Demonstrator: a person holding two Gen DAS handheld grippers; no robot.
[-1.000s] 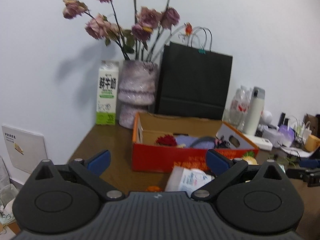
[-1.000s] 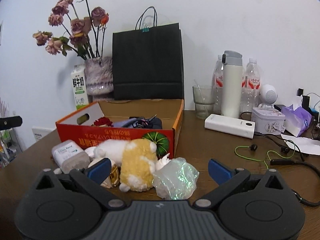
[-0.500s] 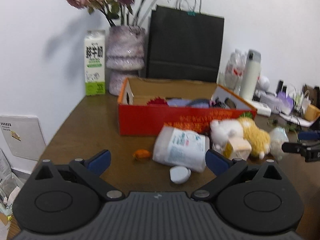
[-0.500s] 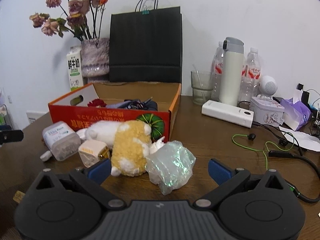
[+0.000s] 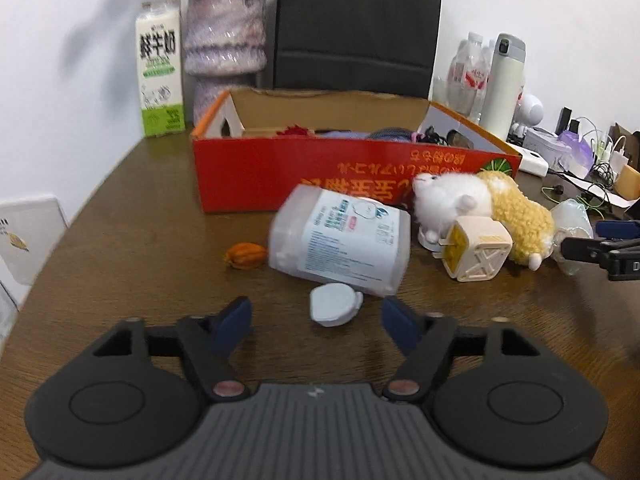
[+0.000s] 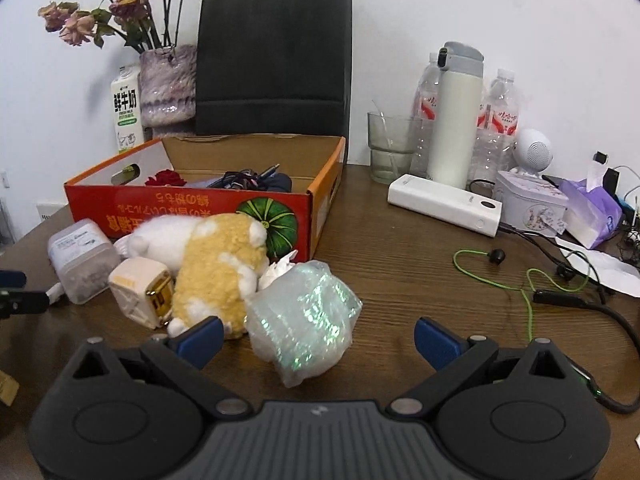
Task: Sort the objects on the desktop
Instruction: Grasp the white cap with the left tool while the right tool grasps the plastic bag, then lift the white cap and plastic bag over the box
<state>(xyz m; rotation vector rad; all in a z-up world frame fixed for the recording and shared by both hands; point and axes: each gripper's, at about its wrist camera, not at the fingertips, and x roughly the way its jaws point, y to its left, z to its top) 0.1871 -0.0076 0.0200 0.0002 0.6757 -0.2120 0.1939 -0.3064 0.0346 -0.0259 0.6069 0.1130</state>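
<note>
A red cardboard box holds several small items. In front of it lie a clear wipes tub, its loose white lid, a small orange object, a white and yellow plush toy, a cream charger cube and a crumpled iridescent bag. My left gripper is open and empty, just short of the lid. My right gripper is open and empty, with the bag between its fingers.
Behind the box stand a milk carton, a vase and a black paper bag. To the right are a glass, a thermos, water bottles, a white power bank, a tin, tissues and cables.
Both grippers have tilted down and moved closer to the objects in front of the box. The left now sits near the lid, the right around the bag. Both stay open.
</note>
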